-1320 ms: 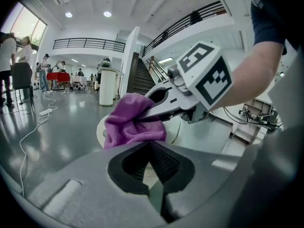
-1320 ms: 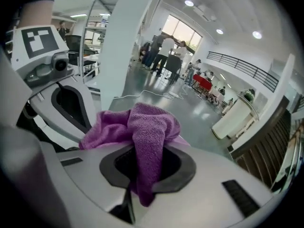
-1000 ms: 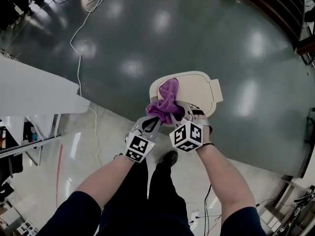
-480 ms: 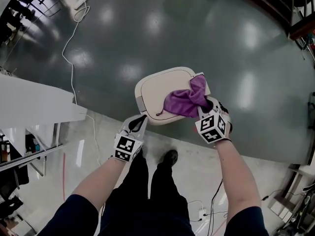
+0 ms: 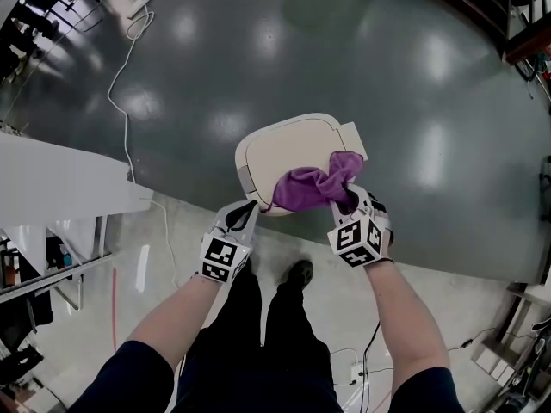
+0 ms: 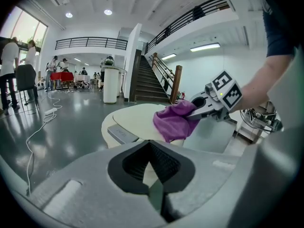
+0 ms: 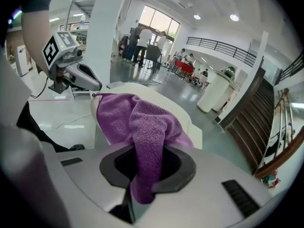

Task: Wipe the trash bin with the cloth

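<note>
Progress: Wiping looks under way. The cloth lies on the near right part of the lid, so that patch is being covered. The far and left parts of the lid are bare, and the bin's sides are probably still to do. No dirt or wet streaks are visible, so how much is already clean cannot be judged.
Floor point(image 5: 258, 41): Dark grey and glossy with bright light reflections. It changes to pale flooring under the person's feet.
Trash bin point(image 5: 284, 144): Cream-coloured, with a flat lid with rounded corners. It stands on the dark floor just in front of the person.
Cloth point(image 5: 312, 186): Purple, textured and bunched. It is draped on the lid and over its near edge.
Right gripper point(image 5: 347, 203): Jaws clamped on a fold of the cloth, at the bin's near right corner.
Left gripper point(image 5: 249, 208): Jaws closed with nothing between them, tips by the bin's near left edge. Contact cannot be told.
</note>
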The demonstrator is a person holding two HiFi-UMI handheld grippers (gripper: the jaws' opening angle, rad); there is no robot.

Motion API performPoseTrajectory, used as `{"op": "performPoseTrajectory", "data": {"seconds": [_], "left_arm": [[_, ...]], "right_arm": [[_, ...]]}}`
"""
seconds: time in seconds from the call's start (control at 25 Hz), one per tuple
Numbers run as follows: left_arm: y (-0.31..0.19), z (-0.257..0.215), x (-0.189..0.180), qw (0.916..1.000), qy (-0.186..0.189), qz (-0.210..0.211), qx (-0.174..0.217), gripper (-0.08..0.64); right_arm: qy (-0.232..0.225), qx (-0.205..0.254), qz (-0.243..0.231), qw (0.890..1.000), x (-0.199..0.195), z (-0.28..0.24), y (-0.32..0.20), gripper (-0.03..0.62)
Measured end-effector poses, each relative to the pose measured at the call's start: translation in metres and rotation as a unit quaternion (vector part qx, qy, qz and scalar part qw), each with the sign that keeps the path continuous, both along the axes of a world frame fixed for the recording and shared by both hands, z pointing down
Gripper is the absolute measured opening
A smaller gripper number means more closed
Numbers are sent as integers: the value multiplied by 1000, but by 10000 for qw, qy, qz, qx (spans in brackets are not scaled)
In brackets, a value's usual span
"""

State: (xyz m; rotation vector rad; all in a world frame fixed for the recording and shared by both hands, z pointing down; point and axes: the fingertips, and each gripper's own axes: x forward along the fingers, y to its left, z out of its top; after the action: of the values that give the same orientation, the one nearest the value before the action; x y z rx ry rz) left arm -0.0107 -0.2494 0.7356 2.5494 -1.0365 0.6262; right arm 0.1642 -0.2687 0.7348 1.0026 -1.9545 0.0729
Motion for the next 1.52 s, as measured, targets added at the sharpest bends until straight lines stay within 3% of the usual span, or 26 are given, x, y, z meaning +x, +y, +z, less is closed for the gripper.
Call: {"op": "performPoseTrajectory", "data": {"seconds": [0.2,0.36,0.76,1.16,1.36,1.52], "left_arm": [[1,-3,-13,10000,44,5,-3,-9],[5,-12,-27,10000,50,39,10,-9],[17,-47,-75,9999,-106,83,67,-9],[67,-149,-64,9969,-9,731,302,-9],[93,-210,-25,9924,495,1062,377,-9],[111,-267,5,9841,982,1360,586,-9]], "right_arm": [[-47,35,-497,9987,-67,0,16,71],[-213,-16,-607,9979,-113,1,25,71],[-326,-605,-863,9939,-193,9,56,71],[-663,-704,-596,9935,-183,-77,122,71],[-904,-325,-365,9947,-159,-138,129,71],[-1229,168,-112,9922,-140,-195,133,71]]}}
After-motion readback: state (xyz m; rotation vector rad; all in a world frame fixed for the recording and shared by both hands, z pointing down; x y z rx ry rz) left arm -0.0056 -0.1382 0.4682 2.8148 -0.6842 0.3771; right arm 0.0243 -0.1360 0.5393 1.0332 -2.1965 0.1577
